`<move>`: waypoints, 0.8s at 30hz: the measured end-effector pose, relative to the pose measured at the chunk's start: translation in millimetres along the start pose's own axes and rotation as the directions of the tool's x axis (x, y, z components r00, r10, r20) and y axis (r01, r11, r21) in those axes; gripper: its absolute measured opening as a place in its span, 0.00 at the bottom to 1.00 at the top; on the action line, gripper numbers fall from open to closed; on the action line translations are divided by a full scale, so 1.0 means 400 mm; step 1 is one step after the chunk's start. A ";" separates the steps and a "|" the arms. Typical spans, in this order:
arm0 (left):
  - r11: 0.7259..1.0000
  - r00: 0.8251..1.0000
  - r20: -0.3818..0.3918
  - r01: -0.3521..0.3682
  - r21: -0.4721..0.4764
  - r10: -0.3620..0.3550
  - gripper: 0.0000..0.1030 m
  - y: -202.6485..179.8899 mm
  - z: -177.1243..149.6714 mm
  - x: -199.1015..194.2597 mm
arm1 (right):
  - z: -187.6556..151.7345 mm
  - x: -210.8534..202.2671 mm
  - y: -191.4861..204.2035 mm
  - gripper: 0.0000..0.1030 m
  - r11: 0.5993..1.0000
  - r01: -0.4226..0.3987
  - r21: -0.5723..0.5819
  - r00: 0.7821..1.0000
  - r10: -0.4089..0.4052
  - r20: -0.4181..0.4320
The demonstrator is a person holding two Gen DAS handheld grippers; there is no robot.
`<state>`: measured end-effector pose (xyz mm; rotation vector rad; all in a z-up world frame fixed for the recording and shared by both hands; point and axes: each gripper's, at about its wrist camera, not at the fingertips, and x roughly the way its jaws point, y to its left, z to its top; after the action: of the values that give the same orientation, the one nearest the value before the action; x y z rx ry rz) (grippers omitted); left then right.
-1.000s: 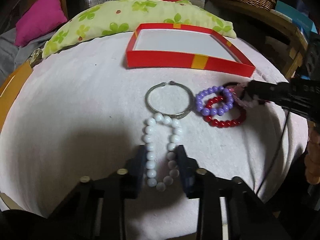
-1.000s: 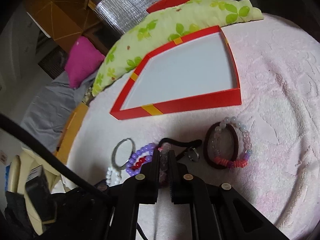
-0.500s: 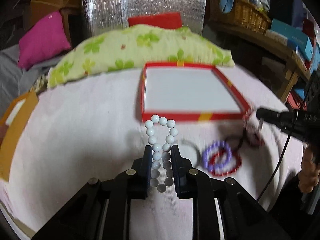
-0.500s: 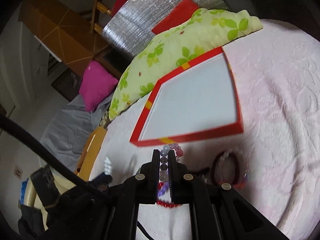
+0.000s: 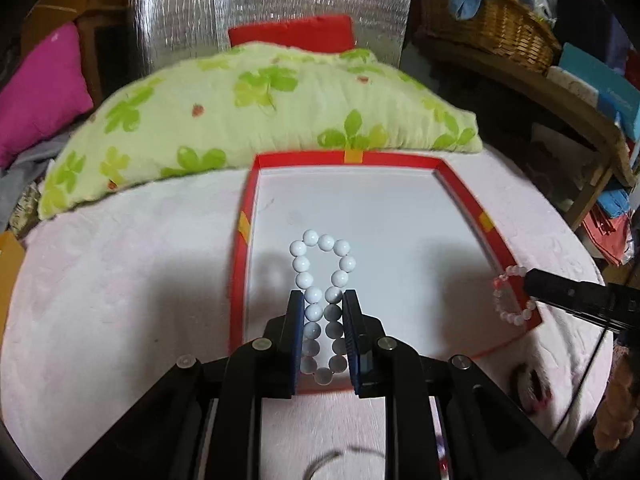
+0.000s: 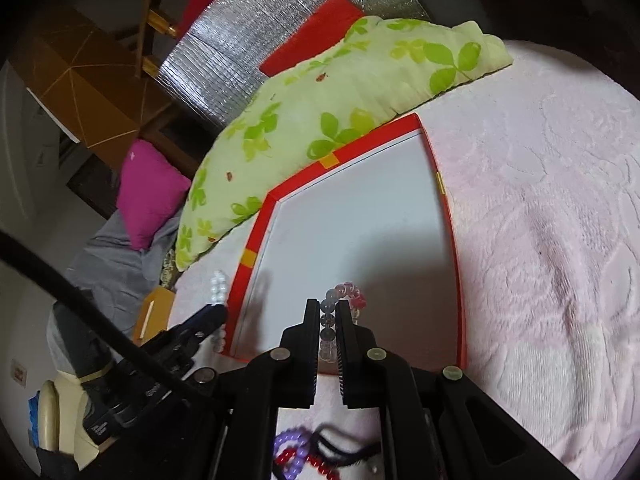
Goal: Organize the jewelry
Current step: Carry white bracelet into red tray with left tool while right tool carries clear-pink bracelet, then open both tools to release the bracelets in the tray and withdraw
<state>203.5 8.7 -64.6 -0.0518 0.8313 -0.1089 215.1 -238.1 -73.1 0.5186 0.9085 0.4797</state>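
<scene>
My left tongs (image 5: 322, 312) squeeze a white bead bracelet (image 5: 323, 276). The beads hang in a long loop between the two blue pads, and the top of the loop sticks out past the tips. It hangs over the near left part of the red box (image 5: 460, 178), above its white floor.

My right tongs (image 6: 329, 320) are almost shut and pinch a pale pink bead bracelet (image 6: 344, 294). A few beads are see-through, and some are darker pink. This one hangs over the near edge of the red box too. In the left view I see the same bracelet by the box's near right corner.

Close under my right tongs, on the fuzzy pink blanket (image 6: 540, 240), lie a purple bead bracelet (image 6: 290, 446), a red bead bracelet (image 6: 316, 466) and a black hair tie (image 6: 352, 452). They are bunched together and touch each other. A thin silver ring shape shows at the bottom edge of the left view, but it is too blurry to tell more.

Past the far edge of the box lies a green leaf pillow (image 5: 256, 112). Behind it stand a red cushion (image 5: 292, 32) and a shiny silver sheet (image 5: 272, 4). A pink pillow (image 5: 36, 88) sits far off to the left.
</scene>
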 end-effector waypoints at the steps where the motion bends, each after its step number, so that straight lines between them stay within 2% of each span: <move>1: 1.000 1.000 -0.008 -0.003 -0.004 0.003 0.19 0.000 -0.003 0.009 | 0.006 0.008 -0.004 0.08 1.000 0.010 0.001 1.000 -0.010 -0.002; 6: 1.000 0.993 -0.118 0.011 -0.025 -0.014 0.22 0.001 -0.028 0.067 | 0.012 0.029 -0.047 0.12 0.997 0.032 0.065 0.999 -0.030 -0.039; 8: 1.000 0.992 -0.129 -0.004 -0.019 0.002 0.24 0.002 -0.039 0.073 | 0.011 0.028 -0.057 0.12 0.996 0.048 0.073 0.998 -0.045 -0.040; 9: 1.000 0.991 -0.133 -0.004 -0.021 0.001 0.29 0.004 -0.041 0.074 | 0.010 0.024 -0.059 0.12 0.996 0.057 0.074 0.998 -0.055 -0.034; 11: 1.000 0.989 -0.146 0.001 -0.030 -0.005 0.35 0.006 -0.045 0.077 | 0.010 0.006 -0.071 0.21 0.993 0.069 0.098 0.998 -0.068 -0.014; 13: 1.000 0.988 -0.153 -0.002 -0.029 -0.003 0.35 0.007 -0.055 0.078 | 0.011 -0.023 -0.087 0.41 0.987 0.083 0.137 0.995 -0.088 0.036; 15: 1.000 0.989 -0.150 -0.016 -0.009 0.014 0.36 0.004 -0.058 0.076 | 0.016 -0.045 -0.096 0.52 0.982 0.109 0.151 0.989 -0.122 0.080; 17: 1.000 0.989 -0.144 -0.019 -0.008 0.018 0.37 0.003 -0.056 0.071 | 0.017 -0.049 -0.103 0.52 0.979 0.142 0.148 0.985 -0.155 0.081; 20: 1.000 0.989 -0.146 -0.010 -0.024 0.006 0.37 0.010 -0.057 0.065 | 0.009 -0.020 -0.119 0.52 0.968 0.207 0.144 0.977 -0.213 0.023; 21: 1.000 0.989 -0.145 -0.011 -0.024 0.007 0.37 0.009 -0.056 0.063 | 0.006 -0.009 -0.125 0.47 0.965 0.219 0.144 0.975 -0.221 0.002; 22: 1.000 0.990 -0.144 -0.010 -0.025 0.006 0.37 0.007 -0.056 0.061 | 0.003 0.003 -0.131 0.31 0.964 0.223 0.141 0.975 -0.223 -0.018; 23: 1.000 0.990 -0.144 -0.008 -0.026 0.005 0.37 0.007 -0.055 0.060 | 0.003 0.017 -0.132 0.24 0.965 0.226 0.132 0.974 -0.223 -0.039; 24: 1.000 0.990 -0.143 -0.006 -0.028 0.001 0.38 0.005 -0.056 0.058 | 0.003 0.024 -0.128 0.21 0.961 0.250 0.118 0.968 -0.246 -0.041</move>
<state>202.8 7.9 -96.9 -0.0699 0.9765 -0.0983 229.9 -272.6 -109.4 0.5022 1.0172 0.2040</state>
